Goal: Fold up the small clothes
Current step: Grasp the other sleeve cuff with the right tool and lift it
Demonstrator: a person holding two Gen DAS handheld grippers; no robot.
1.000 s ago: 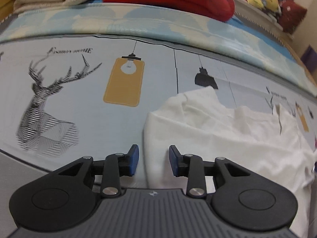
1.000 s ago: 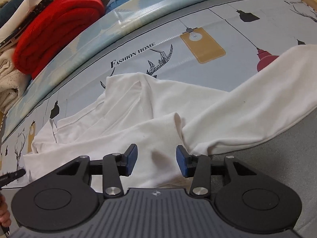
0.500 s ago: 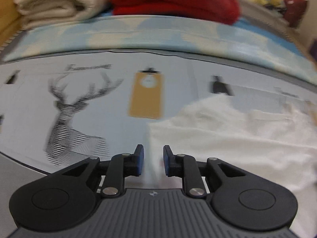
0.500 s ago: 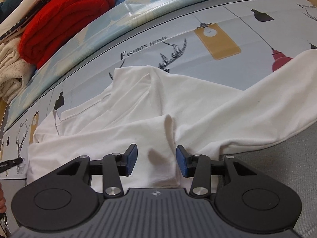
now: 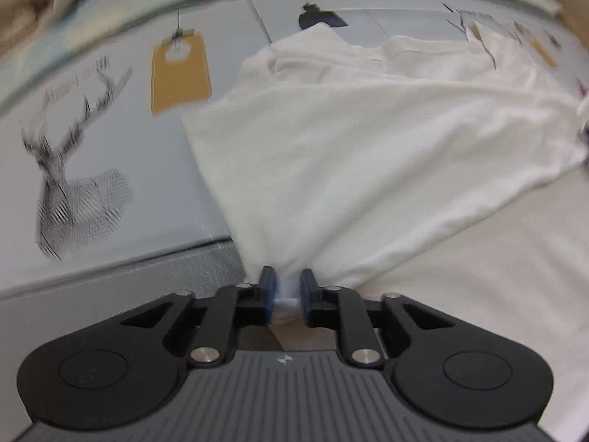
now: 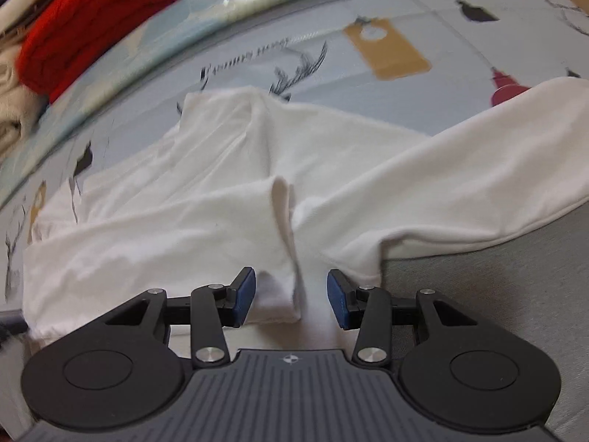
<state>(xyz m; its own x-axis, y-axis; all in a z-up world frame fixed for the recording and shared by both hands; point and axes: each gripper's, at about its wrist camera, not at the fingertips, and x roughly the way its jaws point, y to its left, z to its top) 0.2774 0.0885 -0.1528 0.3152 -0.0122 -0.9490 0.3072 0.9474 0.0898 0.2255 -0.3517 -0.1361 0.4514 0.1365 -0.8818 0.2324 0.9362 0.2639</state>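
Observation:
A white garment (image 5: 368,140) lies crumpled on a printed grey-blue sheet (image 5: 110,140). My left gripper (image 5: 287,291) is shut on a pinch of its near left corner, and the cloth fans out taut from the blue pads. In the right wrist view the same white garment (image 6: 221,199) spreads across the sheet, with a raised fold running toward me. My right gripper (image 6: 291,296) is open, its blue pads on either side of that fold's near end at the hem.
A folded red blanket (image 6: 103,18) and cream knitwear (image 6: 7,110) are stacked at the far left. A light blue patterned band (image 5: 92,18) edges the sheet behind. Grey fabric (image 6: 478,287) lies at the near right.
My left gripper closed from open onto the garment's corner and pulled it toward me, stretching the cloth. My right gripper stayed open and moved closer over the fold.

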